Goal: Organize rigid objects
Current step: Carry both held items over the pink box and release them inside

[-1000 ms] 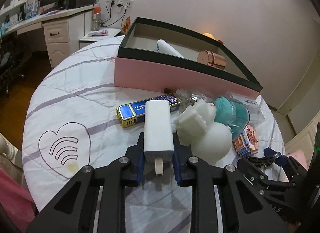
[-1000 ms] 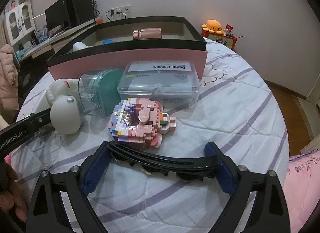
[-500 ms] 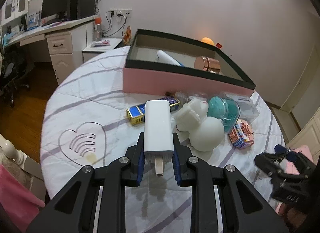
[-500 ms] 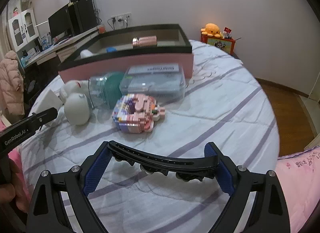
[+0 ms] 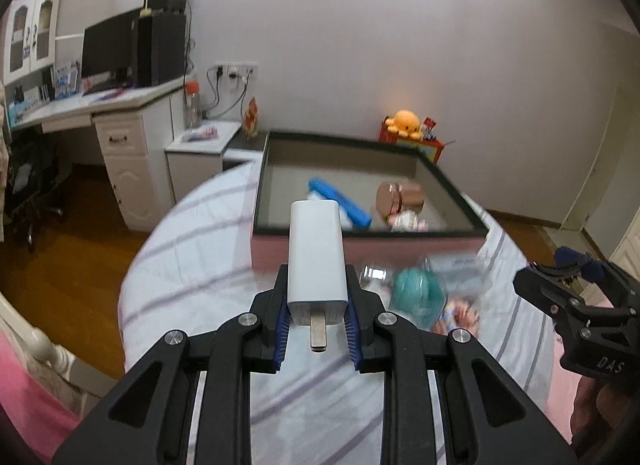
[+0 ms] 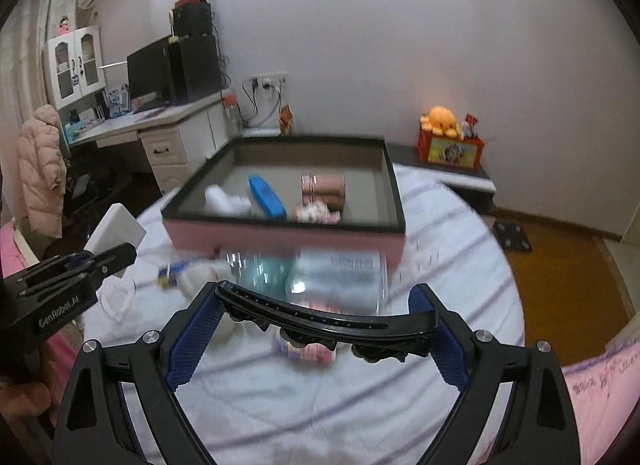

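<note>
My left gripper (image 5: 318,323) is shut on a white power adapter (image 5: 316,255), held high above the round table, in front of the pink box with a dark rim (image 5: 360,247). My right gripper (image 6: 316,339) is shut on a black curved hair clip (image 6: 326,313), held crosswise between the blue pads. The box (image 6: 280,233) holds a blue case (image 6: 267,197), a rose-gold cylinder (image 6: 324,189), a white tube (image 6: 224,199) and a small pink item. The left gripper and adapter (image 6: 116,231) show at the left of the right wrist view.
On the white striped tablecloth (image 6: 440,265) before the box lie a clear dental flosser box (image 6: 340,277), a teal item in a clear case (image 5: 418,293), a pixel-block toy and a blue-gold box, all blurred. A desk stands at far left; an orange plush at back right.
Both grippers have risen well above the table and tilted down towards the box, whose inside now shows. The table objects look smaller and lower. Both grips are unchanged.
</note>
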